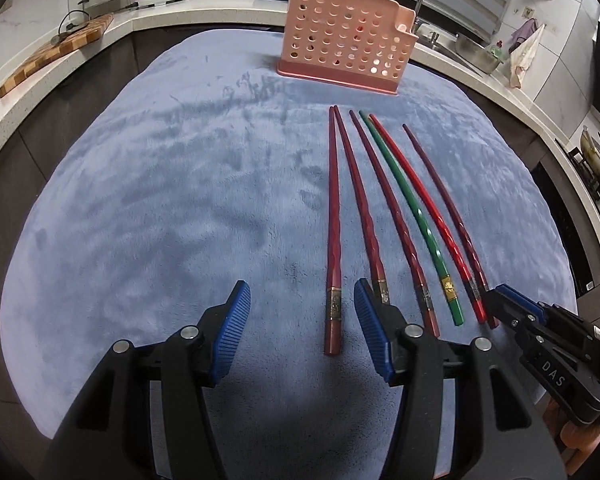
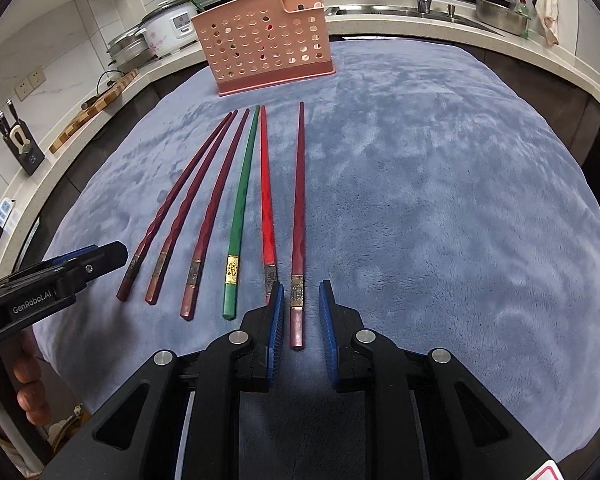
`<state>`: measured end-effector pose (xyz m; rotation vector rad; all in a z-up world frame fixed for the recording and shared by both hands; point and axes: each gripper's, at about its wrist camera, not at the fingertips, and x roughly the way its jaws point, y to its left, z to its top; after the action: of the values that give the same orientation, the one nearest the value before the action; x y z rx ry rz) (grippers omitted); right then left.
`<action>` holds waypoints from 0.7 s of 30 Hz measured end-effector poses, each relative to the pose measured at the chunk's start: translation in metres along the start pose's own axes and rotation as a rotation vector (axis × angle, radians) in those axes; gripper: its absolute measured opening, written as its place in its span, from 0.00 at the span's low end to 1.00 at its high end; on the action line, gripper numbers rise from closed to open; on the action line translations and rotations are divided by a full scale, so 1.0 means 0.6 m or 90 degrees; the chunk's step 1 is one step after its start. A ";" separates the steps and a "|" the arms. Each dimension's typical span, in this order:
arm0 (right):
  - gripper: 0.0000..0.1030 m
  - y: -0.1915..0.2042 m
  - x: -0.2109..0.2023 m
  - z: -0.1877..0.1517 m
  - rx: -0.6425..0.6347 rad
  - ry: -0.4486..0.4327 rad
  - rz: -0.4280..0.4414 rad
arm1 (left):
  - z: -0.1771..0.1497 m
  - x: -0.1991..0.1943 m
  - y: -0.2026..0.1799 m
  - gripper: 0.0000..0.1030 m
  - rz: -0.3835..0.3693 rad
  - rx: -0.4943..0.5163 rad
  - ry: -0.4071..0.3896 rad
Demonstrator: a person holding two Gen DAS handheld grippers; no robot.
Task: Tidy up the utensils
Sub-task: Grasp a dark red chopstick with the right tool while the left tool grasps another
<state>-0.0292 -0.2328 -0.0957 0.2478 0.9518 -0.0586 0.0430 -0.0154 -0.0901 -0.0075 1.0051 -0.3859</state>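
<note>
Blue fleece-covered counter [image 1: 140, 208] under six chopsticks. Left gripper [image 1: 302, 320] jaws released, straddling leftmost chopstick [image 1: 333, 240]. Right gripper [image 2: 301, 312] jaws narrowly parted around rightmost chopstick [image 2: 299, 220], not visibly pinching.

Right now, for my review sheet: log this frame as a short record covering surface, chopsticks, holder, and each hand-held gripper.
surface: blue-grey plush cloth
chopsticks: six in a row, four dark red, one green chopstick, one bright red
holder: pink perforated caddy, upright beyond the tips, chopsticks already inside
left hand-held gripper: open, astride the leftmost chopstick
right hand-held gripper: narrowly open, astride the rightmost chopstick, not pressing
</note>
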 end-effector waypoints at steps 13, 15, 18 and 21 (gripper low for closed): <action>0.08 -0.008 0.009 -0.004 0.009 0.012 0.004 | -0.011 0.020 -0.013 0.33 0.017 0.033 0.011; 0.07 -0.007 0.009 -0.005 0.007 0.012 0.005 | -0.012 0.020 -0.014 0.18 0.007 0.037 0.014; 0.07 -0.005 0.007 -0.004 0.004 0.011 0.006 | -0.013 0.020 -0.021 0.07 -0.003 0.050 0.014; 0.07 -0.003 -0.001 -0.002 -0.002 0.005 0.005 | -0.011 0.013 -0.024 0.07 -0.006 0.054 0.006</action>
<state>-0.0309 -0.2344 -0.0965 0.2493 0.9585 -0.0500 0.0365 -0.0300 -0.0976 0.0662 0.9974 -0.4377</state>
